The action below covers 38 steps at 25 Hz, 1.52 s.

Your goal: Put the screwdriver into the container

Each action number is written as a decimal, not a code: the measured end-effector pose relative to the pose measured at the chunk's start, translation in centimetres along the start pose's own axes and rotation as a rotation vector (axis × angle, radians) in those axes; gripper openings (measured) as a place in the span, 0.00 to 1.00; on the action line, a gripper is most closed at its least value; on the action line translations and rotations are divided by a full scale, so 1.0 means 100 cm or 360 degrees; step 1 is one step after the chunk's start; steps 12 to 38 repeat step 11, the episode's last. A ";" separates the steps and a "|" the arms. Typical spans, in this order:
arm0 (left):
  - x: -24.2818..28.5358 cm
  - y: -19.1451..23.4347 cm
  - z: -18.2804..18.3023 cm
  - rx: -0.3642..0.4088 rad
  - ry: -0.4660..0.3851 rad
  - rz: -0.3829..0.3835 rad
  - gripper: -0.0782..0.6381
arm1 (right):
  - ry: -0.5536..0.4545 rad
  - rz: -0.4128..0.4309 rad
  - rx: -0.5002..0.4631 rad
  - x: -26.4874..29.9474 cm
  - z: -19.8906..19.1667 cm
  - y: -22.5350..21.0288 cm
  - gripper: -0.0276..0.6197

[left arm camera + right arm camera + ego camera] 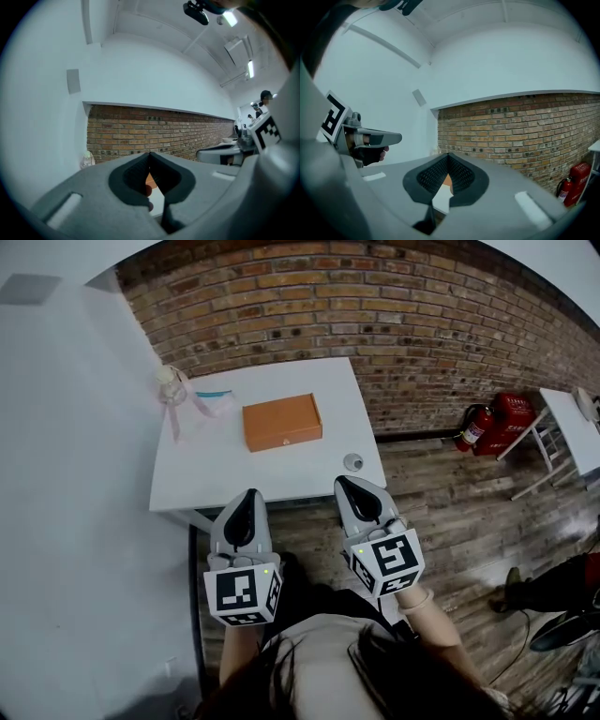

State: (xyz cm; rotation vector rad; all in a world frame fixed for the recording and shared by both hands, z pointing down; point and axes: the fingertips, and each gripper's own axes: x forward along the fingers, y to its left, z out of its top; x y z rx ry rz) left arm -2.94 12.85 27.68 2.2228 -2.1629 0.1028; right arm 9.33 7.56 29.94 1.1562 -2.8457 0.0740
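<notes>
Left hand-held gripper [250, 493] and right hand-held gripper [343, 483], closed and empty, face orange box [281, 421].

The small round thing [353, 462] near the right edge of the table [216, 472] is too small to tell; so are the pale knotted thing [172, 387] at its far left corner and the blue streak [214, 393] beside it; the orange box [281, 422] is closed, its inside hidden; the left gripper [150, 154] and right gripper [448, 155], jaws together, each block all but a sliver of that box from their own views; a second table [574, 427] is cut off at the right.
</notes>
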 end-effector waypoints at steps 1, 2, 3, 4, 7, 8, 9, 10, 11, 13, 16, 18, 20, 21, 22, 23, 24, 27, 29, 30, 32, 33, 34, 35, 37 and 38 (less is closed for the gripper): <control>-0.001 -0.001 -0.001 -0.0001 0.0001 -0.0003 0.11 | 0.0005 -0.0001 0.0003 -0.001 -0.002 0.000 0.05; -0.001 -0.002 -0.002 -0.0001 0.0004 -0.0007 0.11 | 0.0010 -0.0002 0.0005 -0.002 -0.005 0.000 0.05; -0.001 -0.003 -0.004 0.0000 0.0008 -0.0008 0.11 | 0.0014 -0.0001 0.0005 -0.003 -0.006 0.001 0.05; -0.001 -0.004 -0.005 -0.0002 0.0011 -0.0009 0.11 | 0.0018 0.0000 0.0004 -0.004 -0.007 0.001 0.05; -0.004 -0.005 -0.006 -0.0023 0.0007 -0.0006 0.11 | 0.0024 0.0005 0.0002 -0.006 -0.009 0.002 0.05; -0.004 -0.006 -0.006 -0.0027 0.0001 -0.0005 0.11 | 0.0023 0.0005 0.0001 -0.008 -0.009 0.002 0.05; -0.005 -0.006 -0.006 -0.0027 -0.0003 -0.0003 0.11 | 0.0022 0.0005 0.0002 -0.008 -0.009 0.001 0.05; -0.005 -0.007 -0.005 -0.0026 -0.0007 -0.0002 0.11 | 0.0020 0.0004 0.0002 -0.009 -0.009 0.001 0.05; -0.005 -0.009 -0.005 -0.0023 -0.0011 0.0000 0.11 | 0.0018 0.0003 0.0003 -0.010 -0.009 0.000 0.05; -0.005 -0.009 -0.005 -0.0023 -0.0011 0.0000 0.11 | 0.0018 0.0003 0.0003 -0.010 -0.009 0.000 0.05; -0.005 -0.009 -0.005 -0.0023 -0.0011 0.0000 0.11 | 0.0018 0.0003 0.0003 -0.010 -0.009 0.000 0.05; -0.005 -0.009 -0.005 -0.0023 -0.0011 0.0000 0.11 | 0.0018 0.0003 0.0003 -0.010 -0.009 0.000 0.05; -0.005 -0.009 -0.005 -0.0023 -0.0011 0.0000 0.11 | 0.0018 0.0003 0.0003 -0.010 -0.009 0.000 0.05; -0.005 -0.009 -0.005 -0.0023 -0.0011 0.0000 0.11 | 0.0018 0.0003 0.0003 -0.010 -0.009 0.000 0.05; -0.005 -0.009 -0.005 -0.0023 -0.0011 0.0000 0.11 | 0.0018 0.0003 0.0003 -0.010 -0.009 0.000 0.05; -0.005 -0.009 -0.005 -0.0023 -0.0011 0.0000 0.11 | 0.0018 0.0003 0.0003 -0.010 -0.009 0.000 0.05; -0.005 -0.009 -0.005 -0.0023 -0.0011 0.0000 0.11 | 0.0018 0.0003 0.0003 -0.010 -0.009 0.000 0.05; -0.005 -0.009 -0.005 -0.0023 -0.0011 0.0000 0.11 | 0.0018 0.0003 0.0003 -0.010 -0.009 0.000 0.05; -0.005 -0.009 -0.005 -0.0023 -0.0011 0.0000 0.11 | 0.0018 0.0003 0.0003 -0.010 -0.009 0.000 0.05; -0.005 -0.009 -0.005 -0.0023 -0.0011 0.0000 0.11 | 0.0018 0.0003 0.0003 -0.010 -0.009 0.000 0.05; -0.005 -0.009 -0.005 -0.0023 -0.0011 0.0000 0.11 | 0.0018 0.0003 0.0003 -0.010 -0.009 0.000 0.05; -0.005 -0.009 -0.005 -0.0023 -0.0011 0.0000 0.11 | 0.0018 0.0003 0.0003 -0.010 -0.009 0.000 0.05; -0.005 -0.009 -0.005 -0.0023 -0.0011 0.0000 0.11 | 0.0018 0.0003 0.0003 -0.010 -0.009 0.000 0.05; -0.005 -0.009 -0.005 -0.0023 -0.0011 0.0000 0.11 | 0.0018 0.0003 0.0003 -0.010 -0.009 0.000 0.05; -0.005 -0.009 -0.005 -0.0023 -0.0011 0.0000 0.11 | 0.0018 0.0003 0.0003 -0.010 -0.009 0.000 0.05; -0.005 -0.009 -0.005 -0.0023 -0.0011 0.0000 0.11 | 0.0018 0.0003 0.0003 -0.010 -0.009 0.000 0.05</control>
